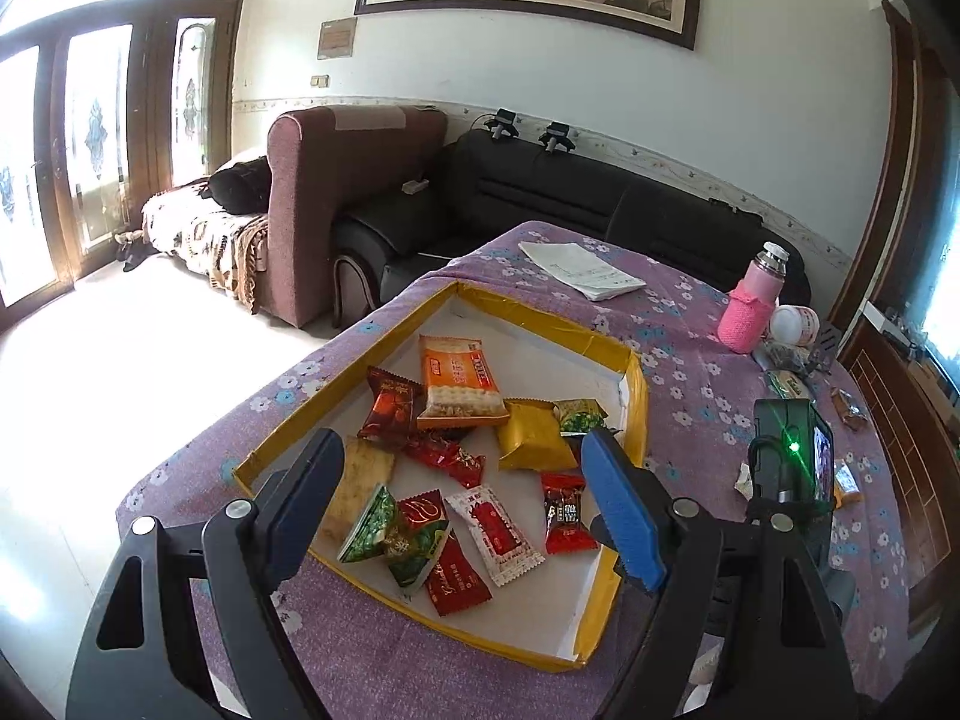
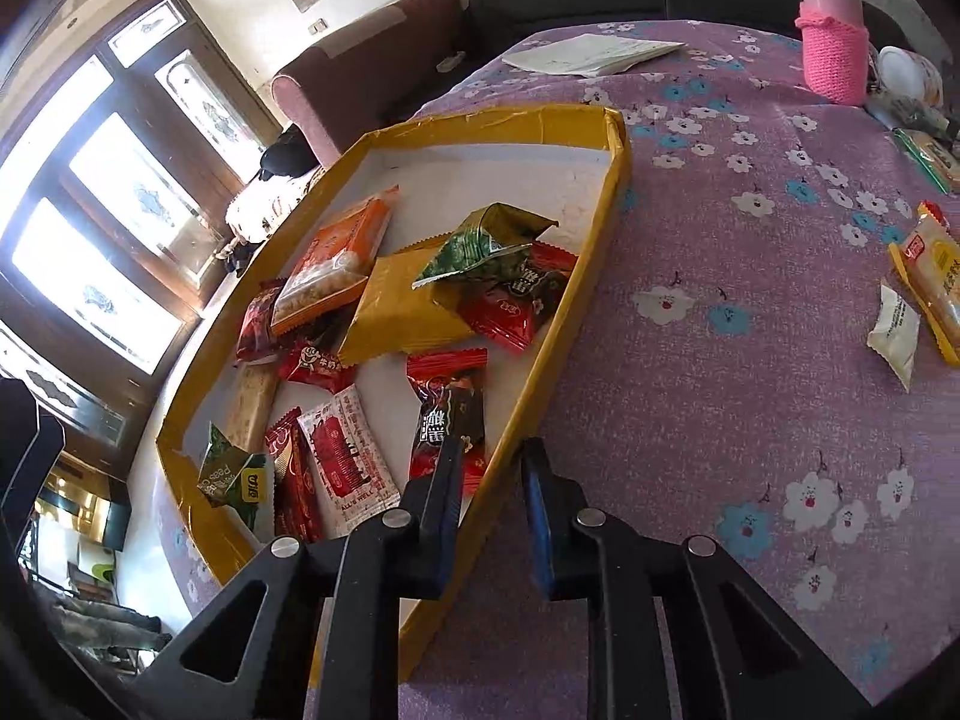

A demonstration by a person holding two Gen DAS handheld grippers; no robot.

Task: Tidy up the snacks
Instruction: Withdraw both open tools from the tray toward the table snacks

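Observation:
A shallow yellow-rimmed tray (image 1: 540, 307) (image 2: 602, 222) lies on the purple flowered tablecloth and holds several snack packets: an orange cracker pack (image 1: 459, 378) (image 2: 336, 258), a gold pouch (image 1: 534, 437) (image 2: 402, 306), and red and green ones. My left gripper (image 1: 462, 447) hangs open above the tray's near half, nothing between its blue pads. My right gripper (image 2: 492, 447) is over the tray's near right rim with its jaws drawn close together and empty; a dark red packet (image 2: 447, 414) lies just beyond its left finger. Loose on the cloth to the right are a yellow packet (image 2: 933, 276) and a white one (image 2: 894, 330).
A pink-sleeved bottle (image 1: 750, 306) (image 2: 834, 42), a white jar (image 1: 795, 324) and a green packet (image 2: 924, 159) stand at the table's far right. Folded papers (image 1: 582, 270) lie at the far edge. Sofas lie beyond the table, with bare floor to the left.

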